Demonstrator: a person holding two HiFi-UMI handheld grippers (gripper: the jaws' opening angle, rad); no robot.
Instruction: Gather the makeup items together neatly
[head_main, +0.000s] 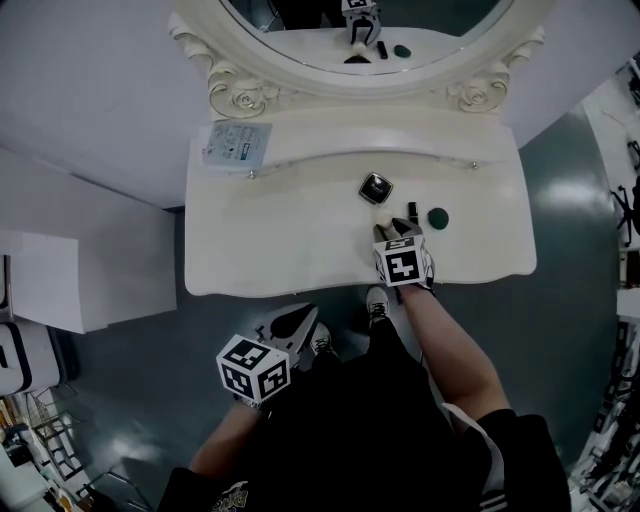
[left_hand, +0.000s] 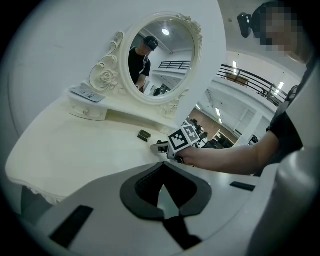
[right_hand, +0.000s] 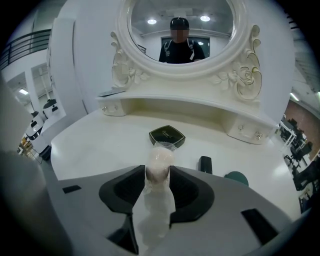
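Over the white tabletop (head_main: 290, 235), just in front of the square dark compact (right_hand: 167, 136), the right gripper (head_main: 397, 232) is gripping a pale, rounded sponge (right_hand: 159, 161) in clear crinkled wrap, its fingers standing partway apart and pressing on it. A short dark tube (right_hand: 205, 164) and a round green disc (right_hand: 236, 177) are lying just to its right. The left gripper (left_hand: 163, 167) is hovering off the front edge, fingers fully together, holding nothing. Only the head view is showing the pale blue packet (head_main: 237, 143); the left gripper view is showing just 1 item, the compact.

Compact (head_main: 376, 187) on table (head_main: 260, 250), tube (head_main: 412, 211) to its right
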